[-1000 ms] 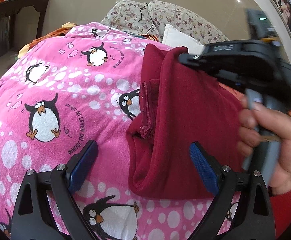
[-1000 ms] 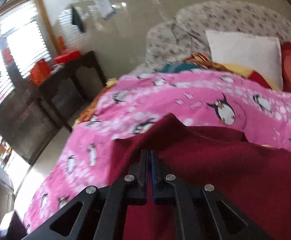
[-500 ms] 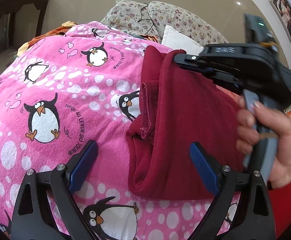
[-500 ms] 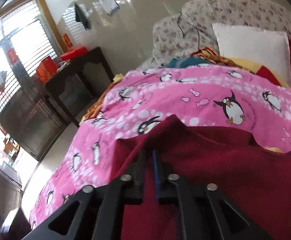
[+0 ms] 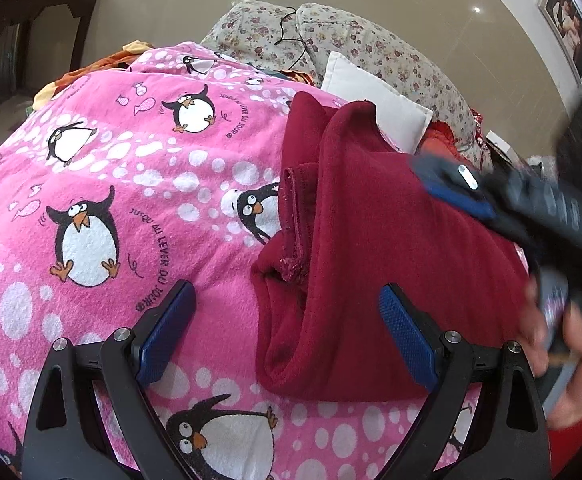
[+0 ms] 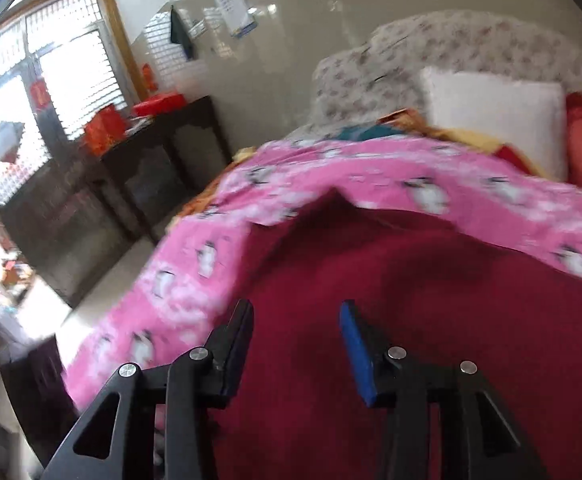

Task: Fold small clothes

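On the pink penguin blanket (image 5: 139, 184) that covers the bed, the dark red garment (image 5: 375, 264) lies partly folded, with one layer turned over another and a raw seam edge showing at its left side. The far corner of the upper layer stands up a little near the white pillow (image 5: 375, 96).

The main risk, in my judgement, is that the fold does not stay. The right hand-held gripper (image 6: 295, 344) has just been opening its jaws; they are now spread, the cloth lies below them, and nothing is pinched between them. If the fleece is springy, the freed corner may roll back or slide over the soft blanket, and the edges will no longer match. A second risk is that the blue pad (image 5: 455, 196) of this gripper, seen blurred in the left wrist view, drags on the cloth while it is close above it and pulls the layer out of line. Also the blanket itself is soft and uneven, so a later pinch could take blanket together with garment.

The left hand-held gripper (image 5: 287, 332) points downward at a slant over the near edge of the garment, jaws spread wide, one finger over the blanket and the other over the red cloth, holding nothing. The person's hand (image 5: 571, 352) grips the right tool's handle at the right border, also slanted down.
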`<state>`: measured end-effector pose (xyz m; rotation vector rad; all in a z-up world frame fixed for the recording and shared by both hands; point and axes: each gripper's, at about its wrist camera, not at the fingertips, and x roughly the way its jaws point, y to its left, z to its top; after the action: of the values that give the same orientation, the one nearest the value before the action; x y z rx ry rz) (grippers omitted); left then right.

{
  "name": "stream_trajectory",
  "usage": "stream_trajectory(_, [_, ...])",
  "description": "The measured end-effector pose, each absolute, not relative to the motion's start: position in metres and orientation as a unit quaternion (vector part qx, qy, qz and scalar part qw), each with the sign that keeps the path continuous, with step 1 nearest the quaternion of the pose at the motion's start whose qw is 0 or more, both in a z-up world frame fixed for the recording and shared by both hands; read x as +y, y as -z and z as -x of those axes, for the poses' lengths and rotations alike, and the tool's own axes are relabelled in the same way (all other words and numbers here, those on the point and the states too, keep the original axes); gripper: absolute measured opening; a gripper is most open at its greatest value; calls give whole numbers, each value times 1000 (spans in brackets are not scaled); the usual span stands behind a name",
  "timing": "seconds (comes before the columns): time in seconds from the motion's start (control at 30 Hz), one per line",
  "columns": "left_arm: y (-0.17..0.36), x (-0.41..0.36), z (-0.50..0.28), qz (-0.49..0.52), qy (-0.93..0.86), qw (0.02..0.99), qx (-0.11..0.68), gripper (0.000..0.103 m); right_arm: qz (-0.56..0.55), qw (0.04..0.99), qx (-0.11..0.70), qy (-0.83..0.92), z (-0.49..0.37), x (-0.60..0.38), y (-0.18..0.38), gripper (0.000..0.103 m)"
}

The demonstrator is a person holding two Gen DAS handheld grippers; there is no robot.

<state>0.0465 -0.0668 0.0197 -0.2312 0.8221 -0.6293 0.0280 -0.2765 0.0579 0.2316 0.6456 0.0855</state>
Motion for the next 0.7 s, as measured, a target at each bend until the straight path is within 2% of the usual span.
stream_trajectory(0.27, [-19, -69, -44, 100, 300, 868, 384, 93, -148, 937, 296, 113, 32, -373, -56, 44])
stream_trajectory(0.47, [-18, -69, -44, 105, 305, 866, 382, 94, -191, 919, 304, 165, 44, -454, -42, 49])
stream_trajectory(0.6, [-18, -69, -44, 106, 307, 866, 380, 94, -307, 905, 273, 112, 50, -499, -17, 49])
stream_trajectory(0.7, [-18, -69, -43, 106, 307, 866, 380, 94, -305, 907, 270, 106, 50, -498, -20, 50])
